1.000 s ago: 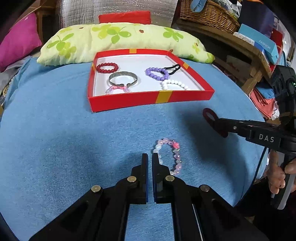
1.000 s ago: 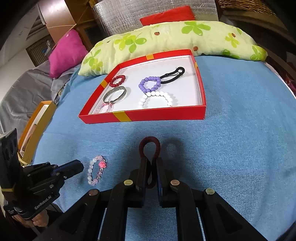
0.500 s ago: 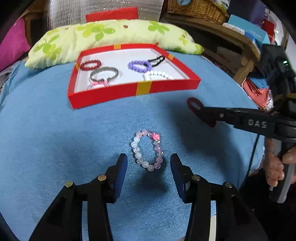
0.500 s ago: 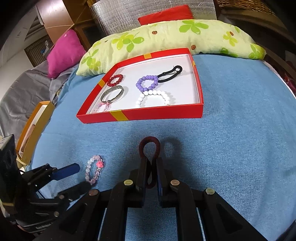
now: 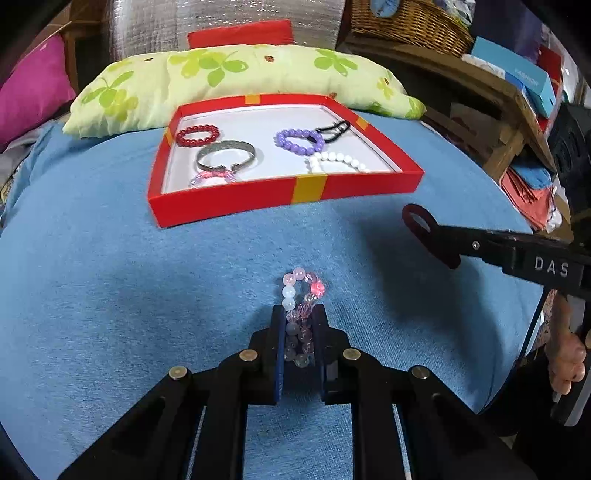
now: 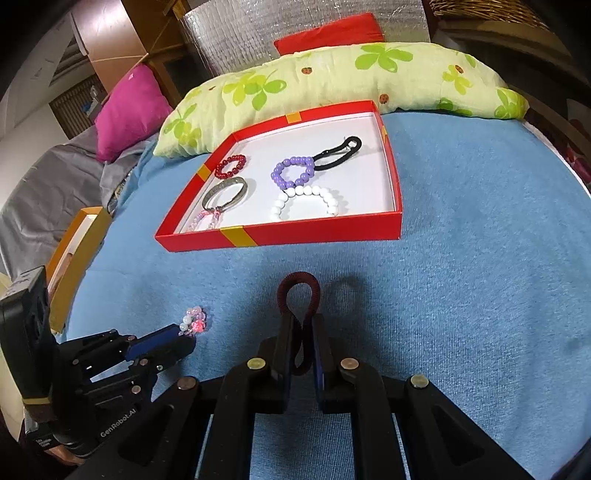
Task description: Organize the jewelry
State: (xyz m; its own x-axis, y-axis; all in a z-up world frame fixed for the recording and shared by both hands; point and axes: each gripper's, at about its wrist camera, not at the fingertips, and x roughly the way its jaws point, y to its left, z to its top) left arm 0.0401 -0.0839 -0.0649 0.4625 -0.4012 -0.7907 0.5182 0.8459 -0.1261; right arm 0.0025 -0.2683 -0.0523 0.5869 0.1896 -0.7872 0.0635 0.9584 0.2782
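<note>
My left gripper (image 5: 298, 314) is shut on a pink and white bead bracelet (image 5: 301, 286), squeezed flat between the fingers on the blue cloth; it also shows in the right wrist view (image 6: 194, 320). My right gripper (image 6: 300, 323) is shut on a dark red hair tie (image 6: 298, 291), held just above the cloth; that tie shows in the left wrist view (image 5: 419, 221). A red box lid (image 5: 306, 188) lies ahead with a red bracelet (image 5: 197, 134), a silver bangle (image 5: 226, 153), a purple bracelet (image 5: 298, 141), a white bracelet (image 5: 338, 162), a pink bracelet (image 5: 212, 177) and a black hair tie (image 5: 334, 129).
A green leaf-print pillow (image 5: 236, 74) lies behind the box. A pink cushion (image 6: 129, 110) and an orange box (image 6: 74, 251) are at the left. A wooden shelf with a basket (image 5: 410, 29) stands at the right. The blue cloth (image 6: 480, 277) drops off at its edges.
My left gripper opened wide around the bead bracelet, then closed on it, pinching it flat. My right gripper still holds the dark red hair tie and has barely moved.
</note>
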